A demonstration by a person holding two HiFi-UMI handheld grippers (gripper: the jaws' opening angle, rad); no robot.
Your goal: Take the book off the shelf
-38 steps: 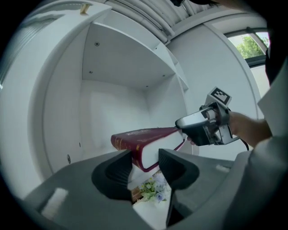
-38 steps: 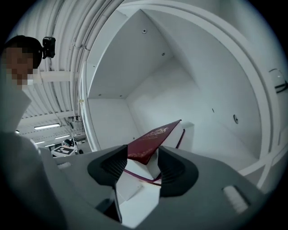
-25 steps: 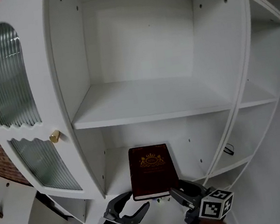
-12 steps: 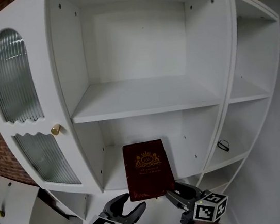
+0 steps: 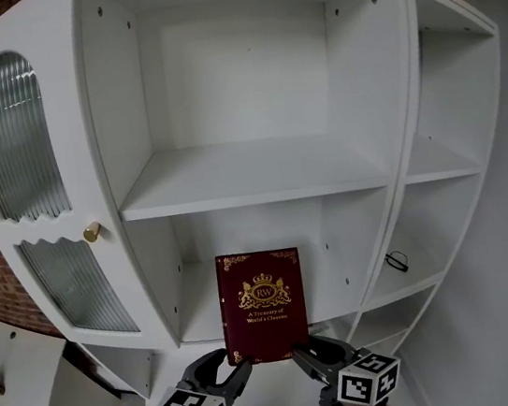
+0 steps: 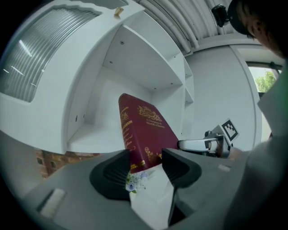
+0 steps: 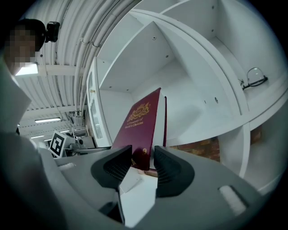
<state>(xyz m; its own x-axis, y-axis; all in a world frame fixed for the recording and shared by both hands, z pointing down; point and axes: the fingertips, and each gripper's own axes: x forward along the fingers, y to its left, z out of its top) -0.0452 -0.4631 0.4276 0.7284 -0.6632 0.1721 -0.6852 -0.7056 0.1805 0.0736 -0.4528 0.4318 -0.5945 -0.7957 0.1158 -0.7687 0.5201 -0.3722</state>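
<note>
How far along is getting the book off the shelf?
Done, apparently: the book stands upright in front of the lower shelf, not resting on it. In hand: the left gripper clamps one bottom corner; the right gripper, jaws just closing, pinches the other. Left: only carrying it clear.

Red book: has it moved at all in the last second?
Yes. The red book has come out toward the camera, reaching further down past the front edge of the lower shelf.
</note>
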